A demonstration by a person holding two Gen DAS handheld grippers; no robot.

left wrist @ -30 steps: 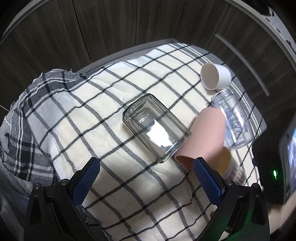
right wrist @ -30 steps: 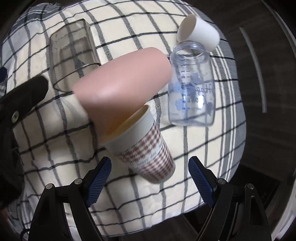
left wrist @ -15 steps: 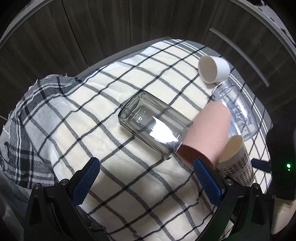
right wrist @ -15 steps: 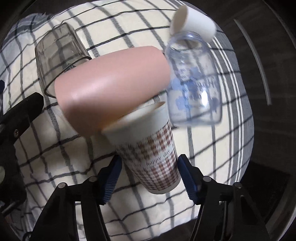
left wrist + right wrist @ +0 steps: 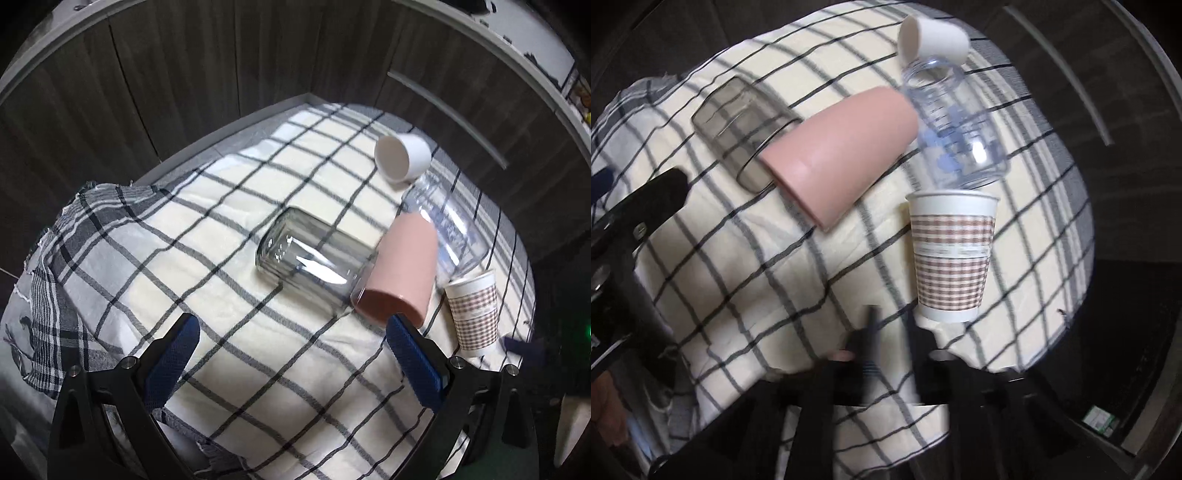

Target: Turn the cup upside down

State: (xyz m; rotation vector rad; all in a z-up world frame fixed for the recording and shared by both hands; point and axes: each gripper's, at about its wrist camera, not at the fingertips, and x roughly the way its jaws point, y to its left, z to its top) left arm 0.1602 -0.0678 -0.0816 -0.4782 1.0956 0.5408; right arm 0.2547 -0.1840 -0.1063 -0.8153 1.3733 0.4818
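A brown-and-white checked paper cup (image 5: 951,254) stands on the checked cloth near its right edge, wide end up; it also shows in the left wrist view (image 5: 472,310). My right gripper (image 5: 894,332) sits just below and left of the cup's base; its fingers are blurred and I cannot tell how the jaws stand. My left gripper (image 5: 291,358) is open and empty above the cloth's near side, its right finger (image 5: 413,362) just in front of a pink cup (image 5: 400,273) lying on its side.
A grey glass tumbler (image 5: 314,258), a clear plastic bottle (image 5: 450,225) and a white cup (image 5: 402,158) all lie on their sides on the checked cloth (image 5: 184,258). Dark wood panels stand behind the table. The cloth's edge drops off right of the paper cup.
The paper cup lay tilted under the pink cup; my right gripper closed around it, and it now stands free on the cloth. The left gripper has drawn back and up.
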